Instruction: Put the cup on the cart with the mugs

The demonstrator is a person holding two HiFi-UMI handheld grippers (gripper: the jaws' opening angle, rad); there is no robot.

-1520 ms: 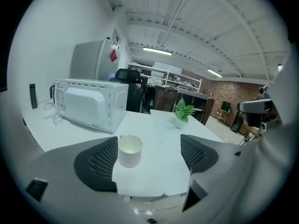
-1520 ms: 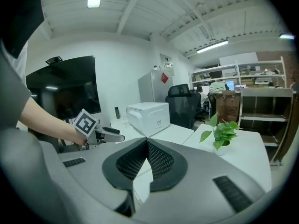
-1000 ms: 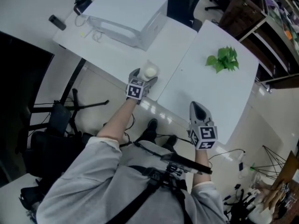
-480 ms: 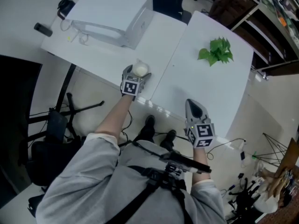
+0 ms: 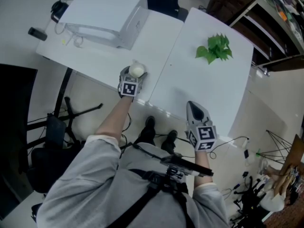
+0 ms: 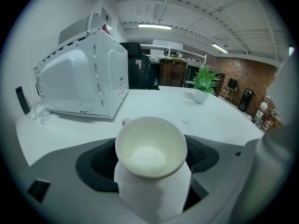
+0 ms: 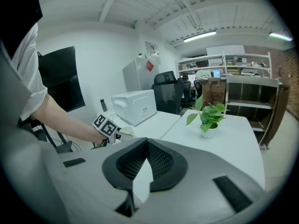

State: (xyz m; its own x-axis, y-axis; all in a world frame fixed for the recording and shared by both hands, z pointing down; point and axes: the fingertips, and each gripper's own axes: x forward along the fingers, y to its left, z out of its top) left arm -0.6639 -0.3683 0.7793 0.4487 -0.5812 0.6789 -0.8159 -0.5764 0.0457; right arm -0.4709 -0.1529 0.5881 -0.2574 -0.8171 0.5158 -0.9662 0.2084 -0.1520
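Note:
A cream cup (image 5: 137,70) stands near the front edge of the left white table (image 5: 95,56). My left gripper (image 5: 135,74) reaches it from the front, one jaw on each side. In the left gripper view the cup (image 6: 150,146) fills the gap, its small handle points away, and both dark pads (image 6: 100,164) touch its wall as the jaws are closing. My right gripper (image 5: 196,109) hangs shut and empty by the front edge of the right table (image 5: 204,94); its pad tips meet (image 7: 146,141). No cart or mugs are in view.
A white microwave (image 5: 104,13) stands behind the cup, with a black remote (image 5: 37,33) to its left. A potted green plant (image 5: 216,49) sits on the right table. Chair legs and cables lie on the floor below. Shelving runs along the far right.
The head view has drifted, so the tables sit further left in the frame. My left gripper stays round the cup at the table's edge. The right gripper has hardly moved.

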